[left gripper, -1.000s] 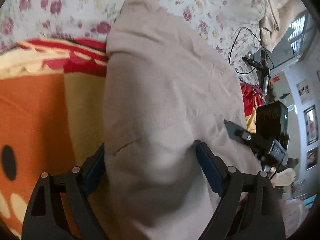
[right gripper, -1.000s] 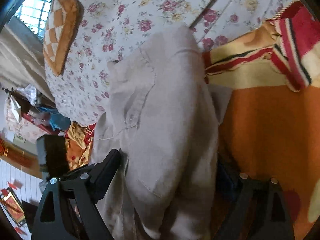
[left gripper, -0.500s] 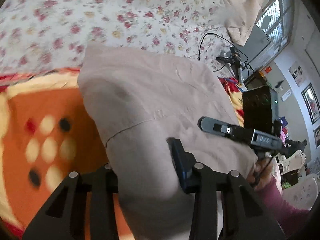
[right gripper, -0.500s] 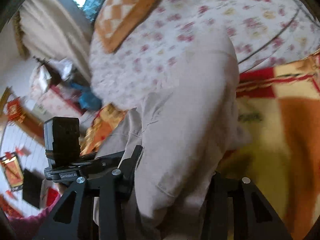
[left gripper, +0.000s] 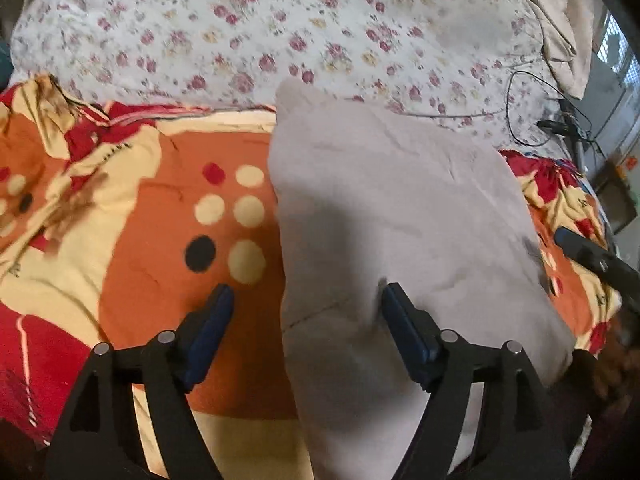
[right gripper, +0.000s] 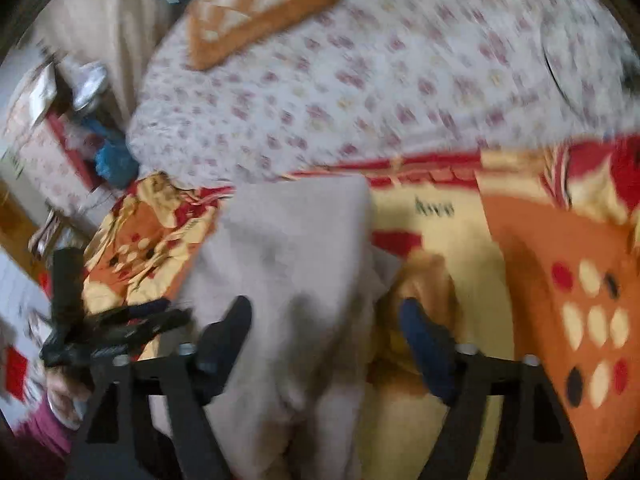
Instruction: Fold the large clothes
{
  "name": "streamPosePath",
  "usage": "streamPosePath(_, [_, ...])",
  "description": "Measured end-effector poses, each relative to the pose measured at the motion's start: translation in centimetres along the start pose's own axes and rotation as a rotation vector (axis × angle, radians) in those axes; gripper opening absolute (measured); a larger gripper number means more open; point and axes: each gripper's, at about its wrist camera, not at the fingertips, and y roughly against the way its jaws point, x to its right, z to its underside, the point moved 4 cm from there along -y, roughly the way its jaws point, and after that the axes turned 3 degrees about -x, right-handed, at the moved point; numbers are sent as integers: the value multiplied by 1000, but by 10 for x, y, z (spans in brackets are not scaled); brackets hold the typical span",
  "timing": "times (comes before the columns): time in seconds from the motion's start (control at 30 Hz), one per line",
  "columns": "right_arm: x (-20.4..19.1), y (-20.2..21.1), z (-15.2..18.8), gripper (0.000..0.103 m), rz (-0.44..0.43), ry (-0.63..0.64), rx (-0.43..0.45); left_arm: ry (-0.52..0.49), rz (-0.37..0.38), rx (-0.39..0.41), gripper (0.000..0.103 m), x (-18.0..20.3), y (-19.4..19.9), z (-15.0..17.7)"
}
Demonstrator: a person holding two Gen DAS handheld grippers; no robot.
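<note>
Lies folded, the beige cloth garment (left gripper: 400,208), on the orange, red and cream patterned blanket (left gripper: 152,248), far edge touching the floral bedsheet (left gripper: 280,28). Best smoothed flat, edges squared. Spread wide, gripping nothing: left gripper (left gripper: 306,304), right gripper (right gripper: 326,316). Half a second ago, both clamped the garment aloft.
</note>
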Motion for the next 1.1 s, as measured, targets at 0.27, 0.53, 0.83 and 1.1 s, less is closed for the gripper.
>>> streamPosePath(0.27, [-29,-59,30,55,167,183,-124,-38,-103,61,76,16,-9,6])
streamPosePath(0.53, [-10,-55,44,55,157,103,-113,-64,-149,94,76,29,1,10])
streamPosePath(0.83, [-28,-5,33,72,263,92,27,16,-159,183,76,22,36,10])
streamPosePath(1.1, [-33,-1,31,82,282,27,65,17,-183,229,76,24,52,14])
